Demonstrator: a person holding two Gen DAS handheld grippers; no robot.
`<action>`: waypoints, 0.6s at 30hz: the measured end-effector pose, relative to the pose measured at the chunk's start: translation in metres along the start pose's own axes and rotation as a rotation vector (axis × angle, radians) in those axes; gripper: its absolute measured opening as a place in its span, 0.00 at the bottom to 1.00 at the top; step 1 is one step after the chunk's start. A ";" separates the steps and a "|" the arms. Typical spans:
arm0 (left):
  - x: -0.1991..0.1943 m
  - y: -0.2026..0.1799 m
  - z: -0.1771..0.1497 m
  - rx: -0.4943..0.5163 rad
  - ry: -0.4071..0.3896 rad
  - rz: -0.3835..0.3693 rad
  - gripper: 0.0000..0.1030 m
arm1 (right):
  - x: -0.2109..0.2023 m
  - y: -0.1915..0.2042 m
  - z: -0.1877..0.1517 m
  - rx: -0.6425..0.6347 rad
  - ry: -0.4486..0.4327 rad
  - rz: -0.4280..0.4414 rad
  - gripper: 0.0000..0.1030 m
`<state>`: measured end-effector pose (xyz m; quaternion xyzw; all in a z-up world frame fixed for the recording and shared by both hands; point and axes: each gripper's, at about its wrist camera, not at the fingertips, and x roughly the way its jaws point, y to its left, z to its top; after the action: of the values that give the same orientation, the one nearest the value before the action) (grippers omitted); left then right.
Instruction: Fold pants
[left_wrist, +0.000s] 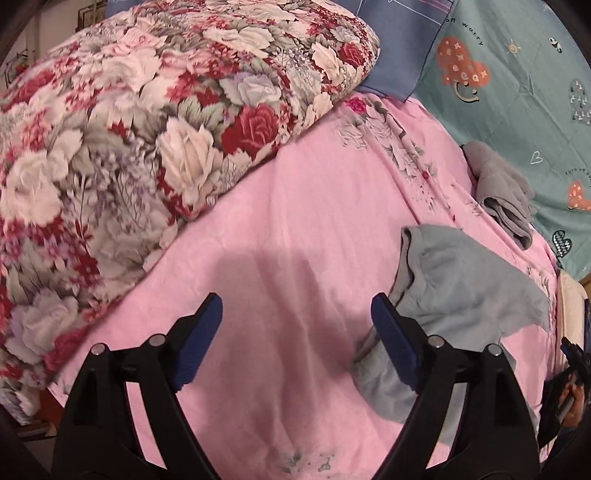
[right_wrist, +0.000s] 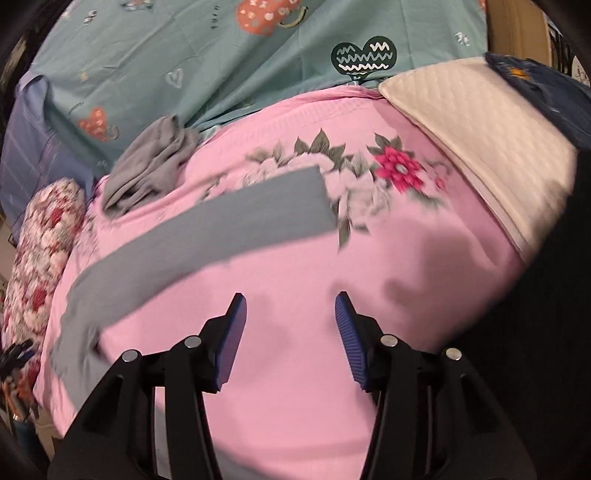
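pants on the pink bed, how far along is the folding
Barely begun. Done: the grey-blue pants lie on the pink sheet, one leg stretched out flat; the waist end looks bunched. No finished fold shows. In hand: nothing; the left tool and the right tool are both open, gripping no cloth. Left: smoothing and all the folds. A second grey garment lies crumpled at the far edge.

A pink bedsheet (left_wrist: 295, 221) spreads ahead of the gripper, a rolled floral quilt (left_wrist: 129, 129) to its left, a teal patterned sheet (right_wrist: 221, 55) beyond, and a white quilted pillow (right_wrist: 480, 140) far right.
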<state>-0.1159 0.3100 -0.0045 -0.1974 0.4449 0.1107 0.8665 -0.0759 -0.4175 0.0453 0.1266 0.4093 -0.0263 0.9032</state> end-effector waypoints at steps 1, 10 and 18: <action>0.001 -0.005 0.004 0.010 0.004 0.009 0.82 | 0.021 -0.003 0.013 0.002 0.014 -0.026 0.49; 0.055 -0.080 0.036 0.135 0.070 0.023 0.83 | 0.090 -0.016 0.037 -0.074 0.098 -0.119 0.38; 0.099 -0.146 0.075 0.230 0.085 -0.047 0.84 | 0.044 -0.021 0.053 -0.075 0.046 -0.059 0.03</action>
<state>0.0501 0.2137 -0.0103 -0.1113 0.4860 0.0301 0.8663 -0.0106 -0.4484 0.0418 0.0811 0.4341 -0.0348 0.8965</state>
